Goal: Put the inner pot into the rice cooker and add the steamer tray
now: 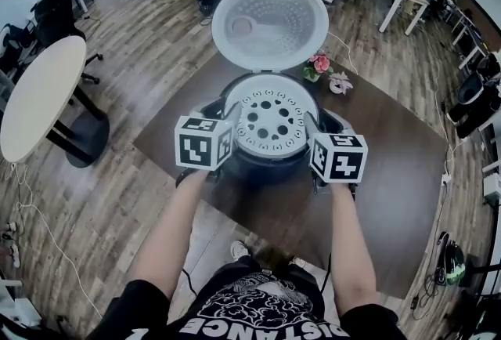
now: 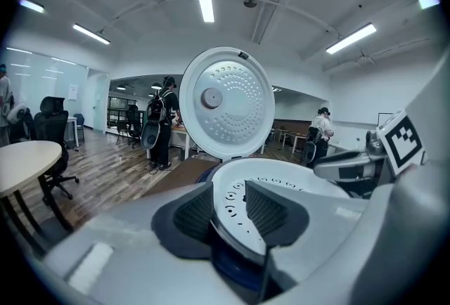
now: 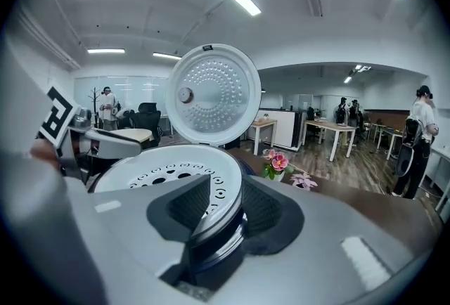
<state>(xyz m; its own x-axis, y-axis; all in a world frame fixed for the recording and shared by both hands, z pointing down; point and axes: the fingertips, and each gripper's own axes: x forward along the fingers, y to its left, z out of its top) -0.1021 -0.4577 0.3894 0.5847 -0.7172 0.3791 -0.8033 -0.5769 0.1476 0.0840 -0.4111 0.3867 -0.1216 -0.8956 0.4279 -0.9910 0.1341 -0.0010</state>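
Both the left gripper (image 2: 235, 209) and right gripper (image 3: 223, 206) are straddling opposite sides of the tray (image 1: 271, 121), jaws slackened with its rim loose between the pads, since it seems to be already resting level in the cooker (image 1: 270, 168).

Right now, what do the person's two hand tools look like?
The left gripper and right gripper each have pale grey bodies, two dark ribbed pads, and a white cube with black square markers. The person wears a black short-sleeved T-shirt with white print.
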